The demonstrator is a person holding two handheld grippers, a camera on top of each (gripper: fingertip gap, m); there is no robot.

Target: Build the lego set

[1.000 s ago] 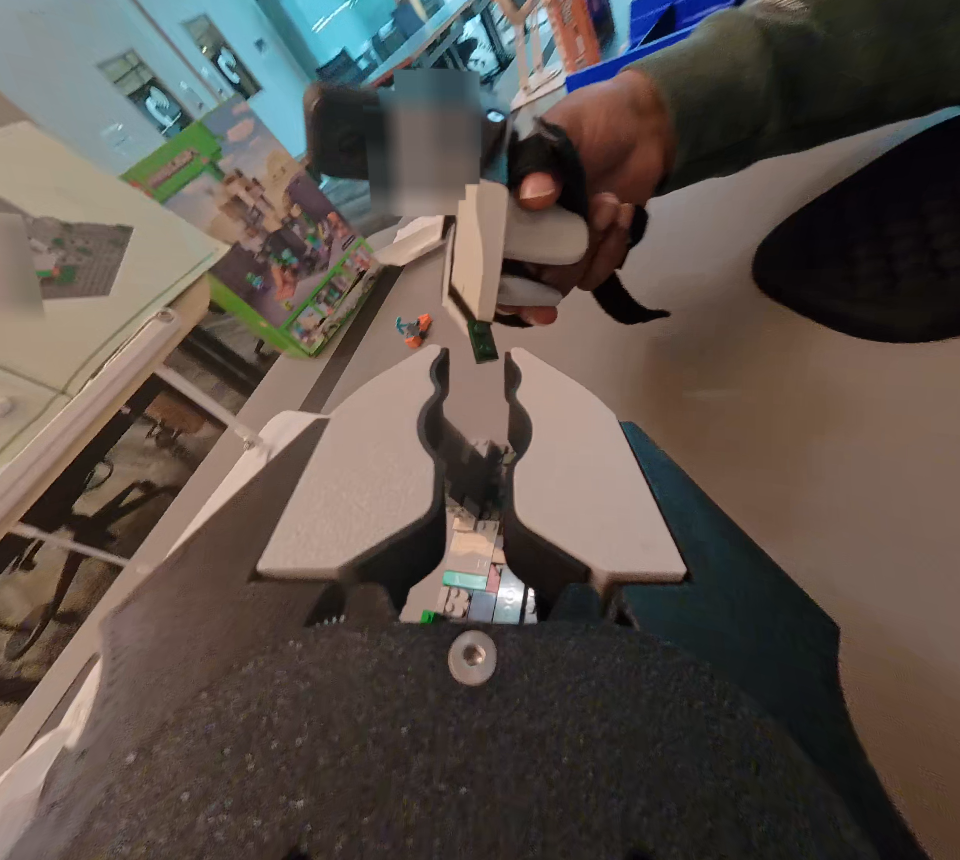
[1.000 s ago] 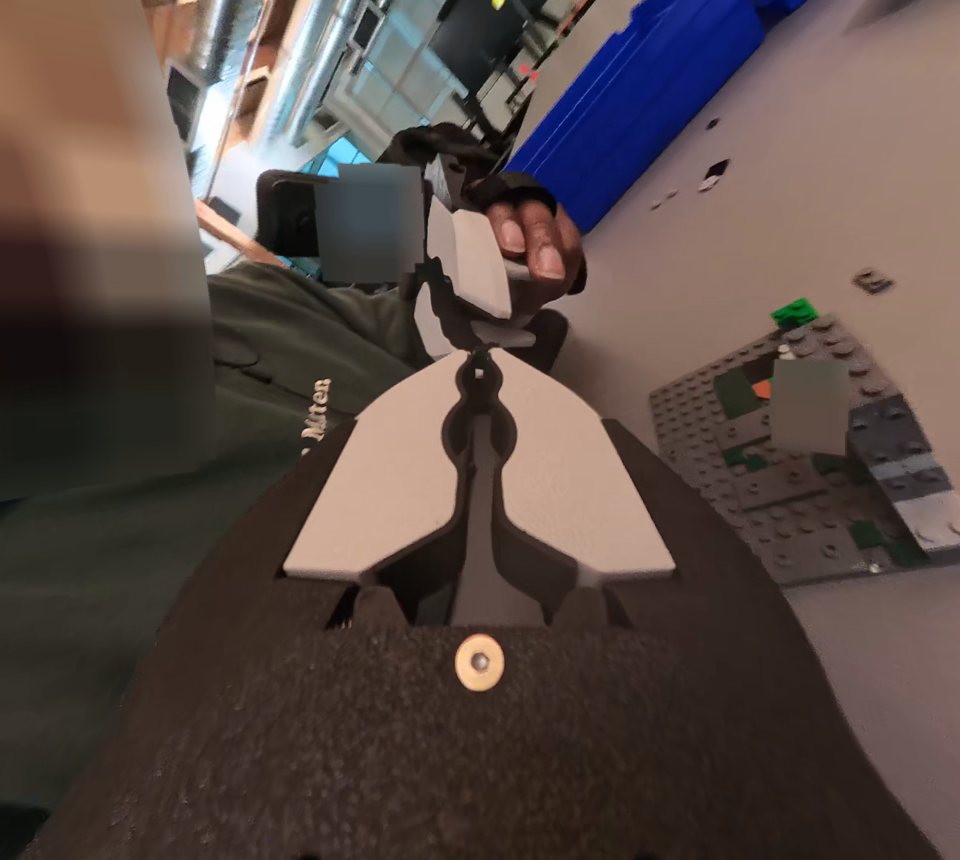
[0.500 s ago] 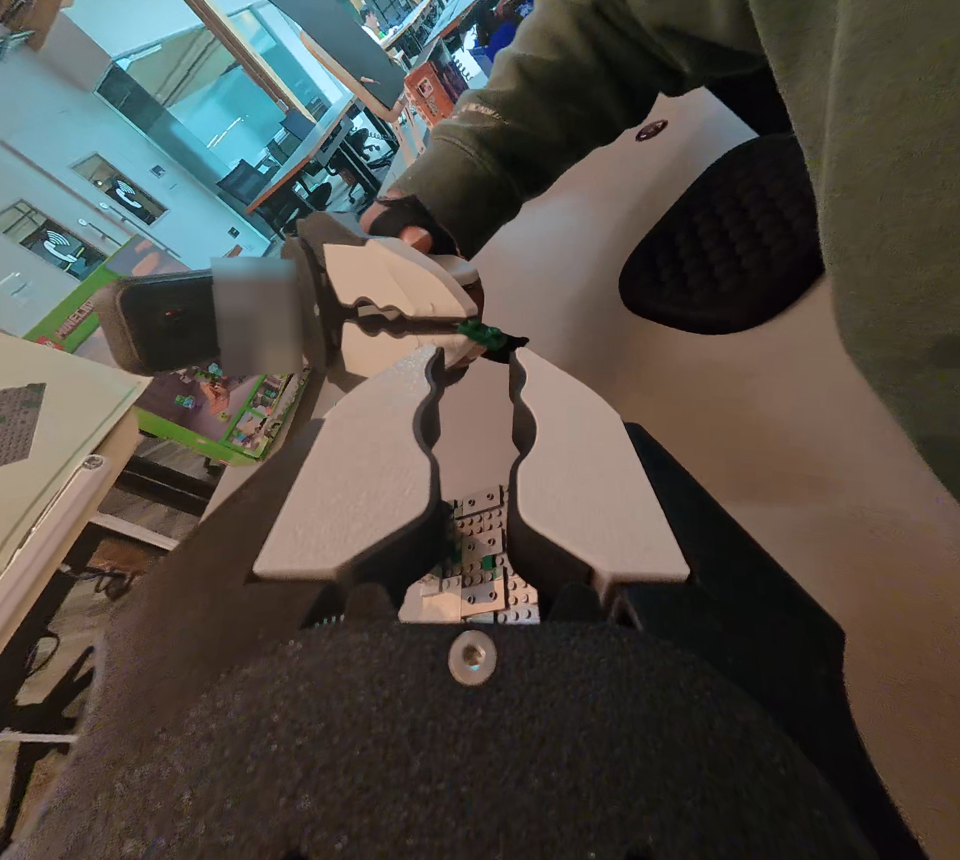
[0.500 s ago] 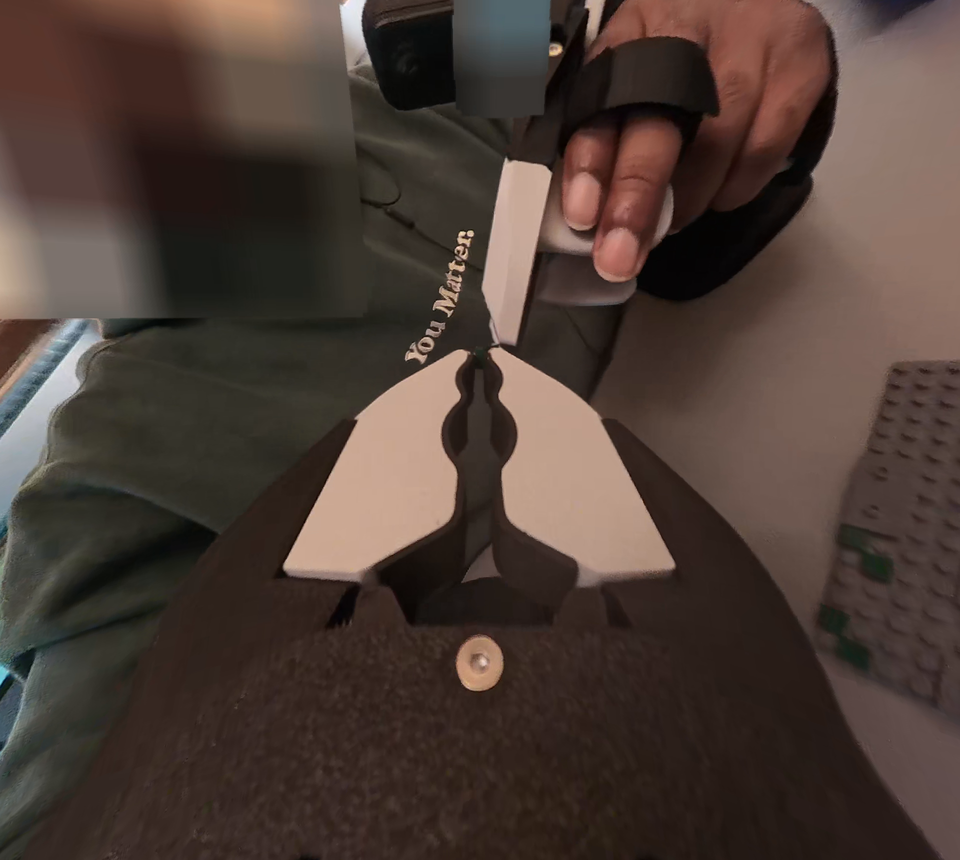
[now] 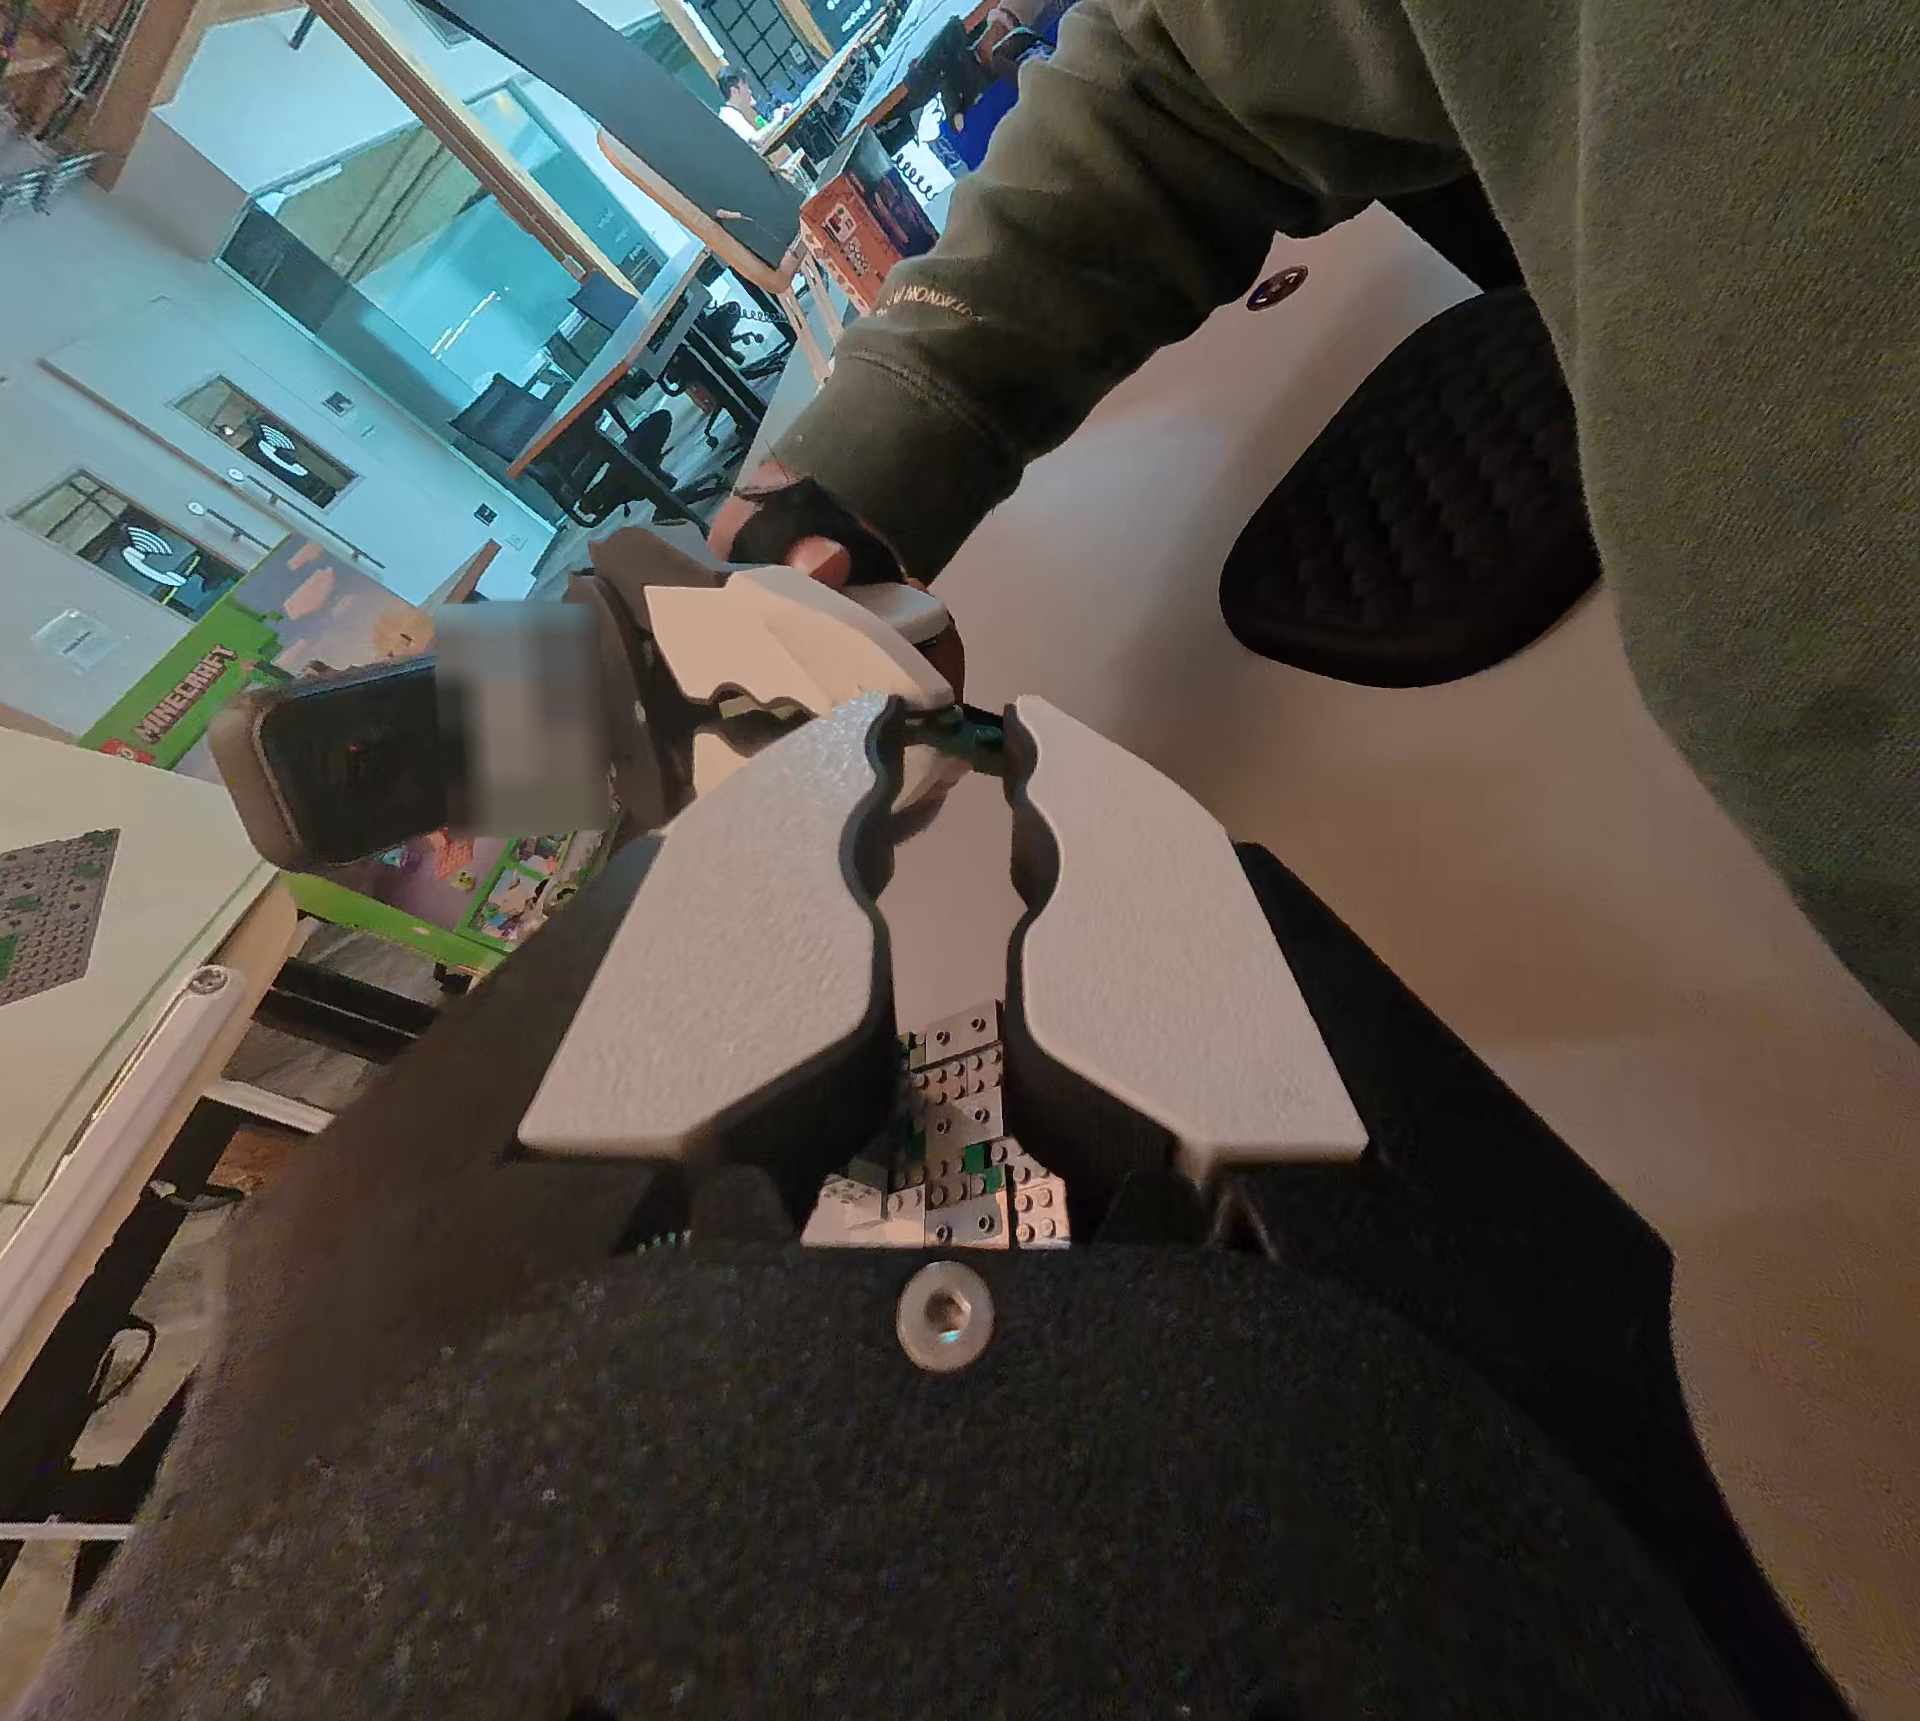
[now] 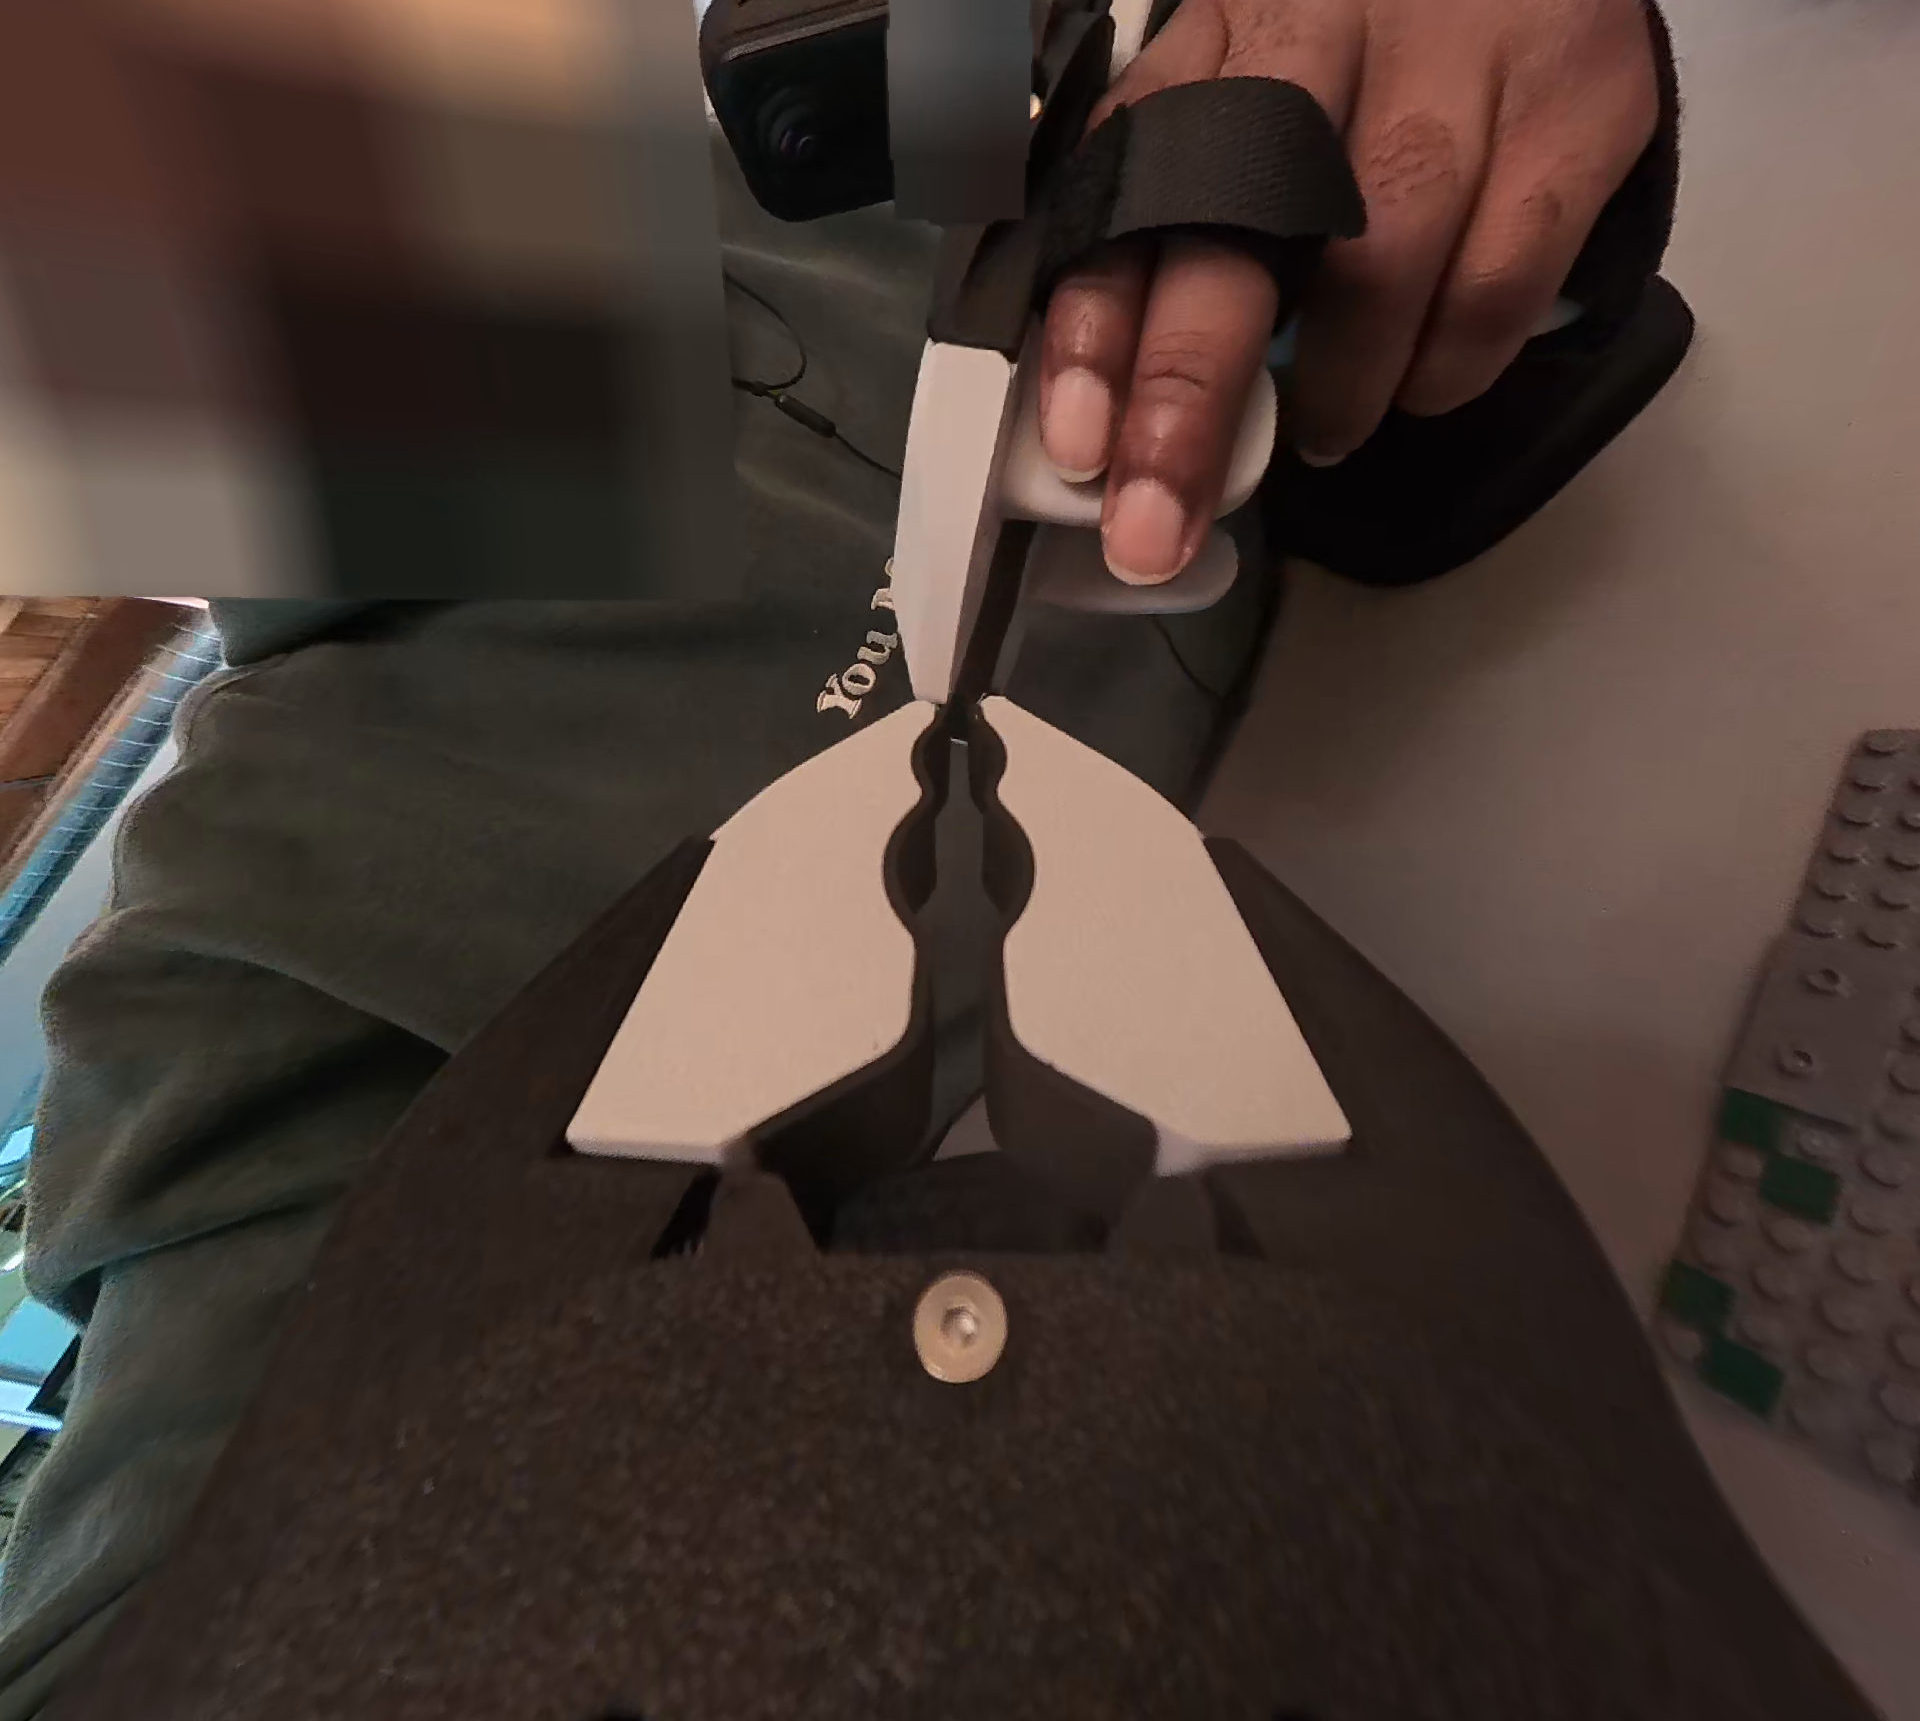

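We see the 2 grippers meeting tip to tip above the table (image 5: pixel 1351 840). In the left wrist view, the left gripper (image 5: pixel 948 721) has its 2 white fingers parted by a clear gap, and a small dark green lego piece (image 5: pixel 971 729) sits right at their tips, between them. Whether those fingers press on it we cannot tell. The right gripper (image 5: pixel 940 695) reaches in from the left of that view, lying sideways, its tips at the same green piece. Its own view shows the right gripper (image 6: pixel 961 715) nearly closed, the 2 fingertips (image 6: pixel 904 736) almost touching, with a thin dark sliver pinched at the very front; the piece itself is too small there to make out clearly.

A person's hand (image 6: pixel 1351 217) holds the left gripper (image 6: pixel 951 663) from the far side in the right wrist view, with 2 fingers strapped over its white trigger. A green sleeve (image 5: pixel 1039 300) leads to the other hand in the left wrist view.

The grey studded baseplate (image 6: pixel 1818 1100), with green patches, lies flat on the table at the right edge of the right wrist view, well apart from the tips. We also glimpse the baseplate (image 5: pixel 956 1141) low between the left gripper's fingers. A green set box (image 5: pixel 312 632) stands far left, and a black mesh seat (image 5: pixel 1423 508) lies far right.
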